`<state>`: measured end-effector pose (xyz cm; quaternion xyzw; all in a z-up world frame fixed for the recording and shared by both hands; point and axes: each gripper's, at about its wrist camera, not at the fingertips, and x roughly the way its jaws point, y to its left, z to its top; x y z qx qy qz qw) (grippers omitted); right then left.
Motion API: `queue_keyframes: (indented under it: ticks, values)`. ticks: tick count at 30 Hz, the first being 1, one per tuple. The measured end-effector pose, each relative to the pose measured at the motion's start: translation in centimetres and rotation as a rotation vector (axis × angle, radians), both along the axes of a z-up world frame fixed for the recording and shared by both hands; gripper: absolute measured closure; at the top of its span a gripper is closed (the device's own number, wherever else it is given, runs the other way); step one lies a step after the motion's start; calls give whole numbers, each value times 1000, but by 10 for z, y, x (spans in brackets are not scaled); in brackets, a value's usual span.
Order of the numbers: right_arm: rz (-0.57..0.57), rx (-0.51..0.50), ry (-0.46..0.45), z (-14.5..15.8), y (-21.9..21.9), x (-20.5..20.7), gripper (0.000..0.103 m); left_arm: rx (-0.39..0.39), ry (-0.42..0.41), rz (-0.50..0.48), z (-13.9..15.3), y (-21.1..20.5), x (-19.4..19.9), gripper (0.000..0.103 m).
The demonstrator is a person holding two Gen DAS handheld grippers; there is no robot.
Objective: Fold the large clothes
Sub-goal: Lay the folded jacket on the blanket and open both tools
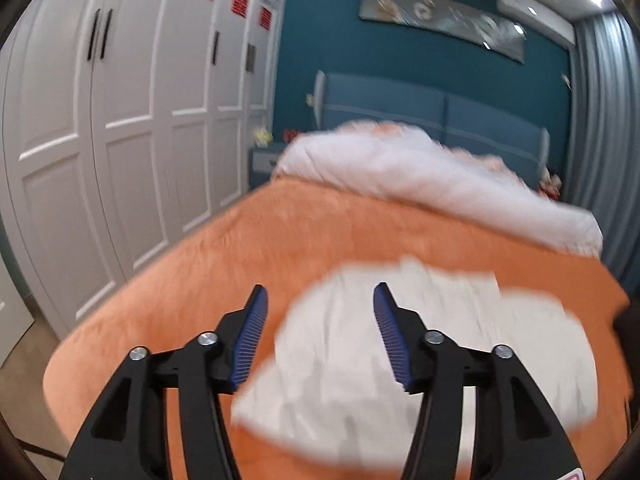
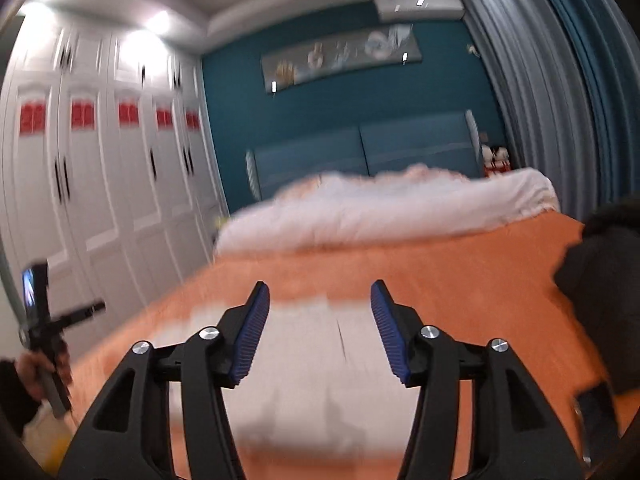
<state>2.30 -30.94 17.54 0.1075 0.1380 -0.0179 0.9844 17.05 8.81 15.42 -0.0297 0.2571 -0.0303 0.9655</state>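
Note:
A white garment [image 1: 440, 340] lies crumpled on the orange bedspread [image 1: 248, 248] at the near end of the bed. It also shows in the right wrist view [image 2: 316, 360], blurred. My left gripper [image 1: 320, 300] is open and empty, held above the garment's left part. My right gripper [image 2: 320, 300] is open and empty, held above the garment. Both views are blurred by motion.
A white folded duvet [image 1: 420, 176] lies across the far half of the bed, before a blue headboard [image 1: 400, 100]. White wardrobes [image 1: 120, 120] line the left wall. Grey curtains [image 2: 532, 92] hang on the right. A dark cloth [image 2: 600, 280] lies at the bed's right edge.

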Motion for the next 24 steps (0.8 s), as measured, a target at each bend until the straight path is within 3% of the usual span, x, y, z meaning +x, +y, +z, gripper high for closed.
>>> queue_keyframes:
  ticks: [5, 6, 8, 13, 16, 21, 24]
  values:
    - [-79, -276, 204, -34, 14, -70, 43, -37, 201, -44, -45, -6, -73, 48]
    - [-111, -348, 232, -38, 14, -82, 43, -59, 231, -45, -51, -6, -84, 48]
    - [-143, -390, 232, -37, 7, -94, 42, -70, 245, -31, -53, -5, -94, 48]
    - [-210, -297, 162, -27, -20, -82, 29, -34, 169, -26, -45, -10, -84, 40]
    - [-139, -191, 167, -53, -21, -38, 29, -77, 151, -20, -49, -12, -50, 40]
    - [-51, -67, 252, -104, -10, 60, 71, -128, 115, 35, -53, -22, 27, 40]
    - [-17, -39, 233, -110, 6, 106, 73, -140, 114, 26, -54, -36, 68, 40]
